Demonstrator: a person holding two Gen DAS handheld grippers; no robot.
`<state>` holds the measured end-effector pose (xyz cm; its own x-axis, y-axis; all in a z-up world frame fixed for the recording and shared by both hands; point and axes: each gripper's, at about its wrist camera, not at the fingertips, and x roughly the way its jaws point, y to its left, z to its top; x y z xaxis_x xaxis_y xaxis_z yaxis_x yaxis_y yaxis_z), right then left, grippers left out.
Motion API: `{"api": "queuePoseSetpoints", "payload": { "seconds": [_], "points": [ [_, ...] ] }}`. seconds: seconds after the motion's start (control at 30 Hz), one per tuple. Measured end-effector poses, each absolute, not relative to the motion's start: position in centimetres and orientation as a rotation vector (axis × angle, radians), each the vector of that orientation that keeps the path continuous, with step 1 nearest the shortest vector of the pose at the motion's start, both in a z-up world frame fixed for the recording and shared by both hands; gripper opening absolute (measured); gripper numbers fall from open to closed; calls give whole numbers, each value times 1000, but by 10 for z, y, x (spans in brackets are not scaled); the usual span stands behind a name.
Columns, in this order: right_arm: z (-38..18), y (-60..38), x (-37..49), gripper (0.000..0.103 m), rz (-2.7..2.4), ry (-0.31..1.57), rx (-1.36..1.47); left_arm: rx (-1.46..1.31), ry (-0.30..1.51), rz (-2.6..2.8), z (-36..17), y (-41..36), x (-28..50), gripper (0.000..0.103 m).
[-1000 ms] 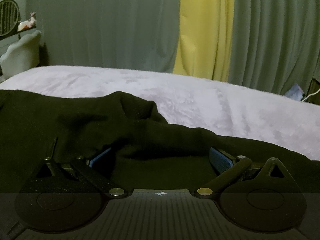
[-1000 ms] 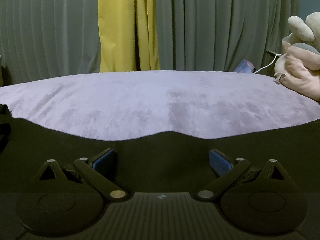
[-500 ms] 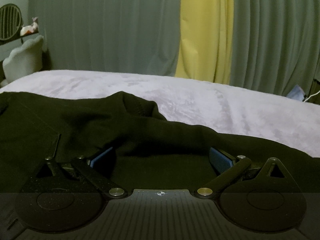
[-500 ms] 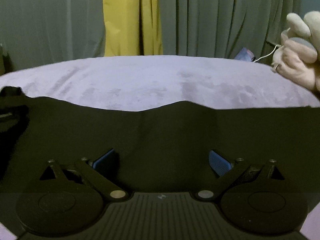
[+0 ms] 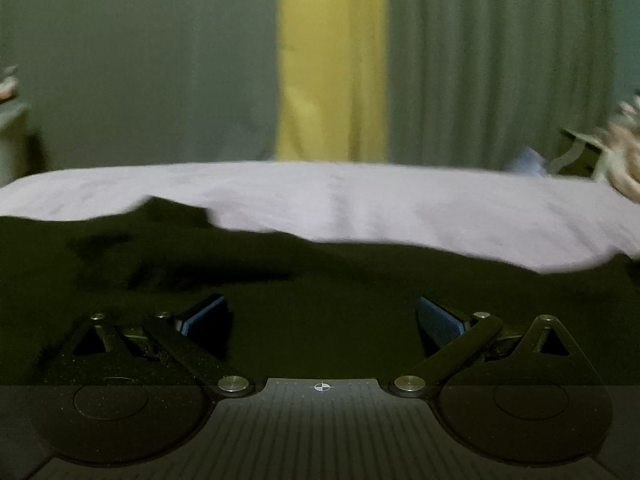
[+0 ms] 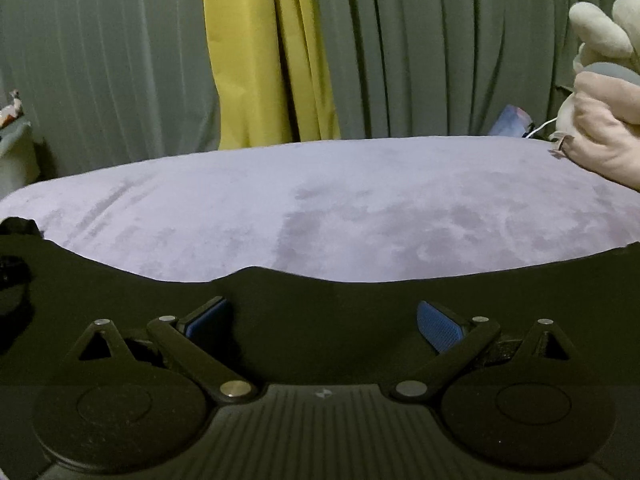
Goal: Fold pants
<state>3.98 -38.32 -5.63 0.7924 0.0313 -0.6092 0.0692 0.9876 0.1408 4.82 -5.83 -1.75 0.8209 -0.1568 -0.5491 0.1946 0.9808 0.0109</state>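
Black pants (image 5: 280, 280) lie spread on a lavender bed cover (image 5: 360, 204). In the left wrist view, which is blurred, the cloth bunches into a low ridge at left. My left gripper (image 5: 322, 316) is open, its blue pads (image 5: 202, 314) wide apart over the cloth. In the right wrist view the pants (image 6: 320, 312) lie flat with a wavy far edge. My right gripper (image 6: 322, 320) is open too, blue pads (image 6: 438, 326) apart just above the fabric. Neither holds anything.
Grey-green curtains with a yellow panel (image 6: 272, 64) hang behind the bed cover (image 6: 340, 200). A plush toy (image 6: 604, 92) rests at the bed's right end. A pale cushion (image 6: 12, 156) sits at far left. A blue item (image 6: 514, 118) with a white cable lies behind the bed.
The left gripper has swung right fast, so its view blurs and the cloth ridge now sits lower and to the left. The right view has tilted back, showing less cloth. Both stay open.
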Motion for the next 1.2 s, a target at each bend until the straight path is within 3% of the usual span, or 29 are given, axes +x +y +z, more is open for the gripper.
{"api": "queuePoseSetpoints", "payload": {
  "seconds": [0.17, 0.23, 0.43, 0.47, 0.53, 0.57, 0.73, 0.83, 0.93, 0.97, 1.0, 1.1, 1.2],
  "points": [
    [-51, -445, 18, 98, -322, 683, 193, 136, 595, -285, -22, -92, 32, 103],
    [-43, -478, -7, 92, -411, 664, 295, 128, 603, -317, -21, -99, 28, 103],
    [-22, -537, -106, 92, -547, 500, 637, -14, 650, -340, -18, -111, 24, 103],
    [-26, -544, -115, 89, -557, 508, 685, -35, 657, -341, -18, -113, 23, 103],
    [-38, -555, -123, 67, -551, 526, 765, -67, 670, -357, -15, -118, 17, 103],
    [-45, -558, -125, 49, -549, 531, 806, -69, 675, -365, -15, -120, 15, 103],
    [-66, -575, -129, 48, -524, 454, 966, -26, 681, -378, -16, -127, 0, 103],
    [-62, -578, -113, 47, -541, 493, 925, -8, 680, -371, -15, -129, -1, 103],
    [-44, -571, -102, 31, -573, 533, 790, -36, 668, -356, -12, -127, -3, 103],
    [-34, -566, -103, 21, -563, 497, 755, -45, 668, -350, -12, -126, -2, 103],
    [-25, -563, -108, 17, -541, 443, 743, -50, 668, -341, -12, -126, -3, 103],
    [-15, -565, -122, 17, -570, 335, 751, -60, 678, -322, -14, -124, -1, 103],
    [-37, -578, -121, 23, -578, 424, 813, -71, 686, -317, -14, -122, 1, 103]
  ]
}}
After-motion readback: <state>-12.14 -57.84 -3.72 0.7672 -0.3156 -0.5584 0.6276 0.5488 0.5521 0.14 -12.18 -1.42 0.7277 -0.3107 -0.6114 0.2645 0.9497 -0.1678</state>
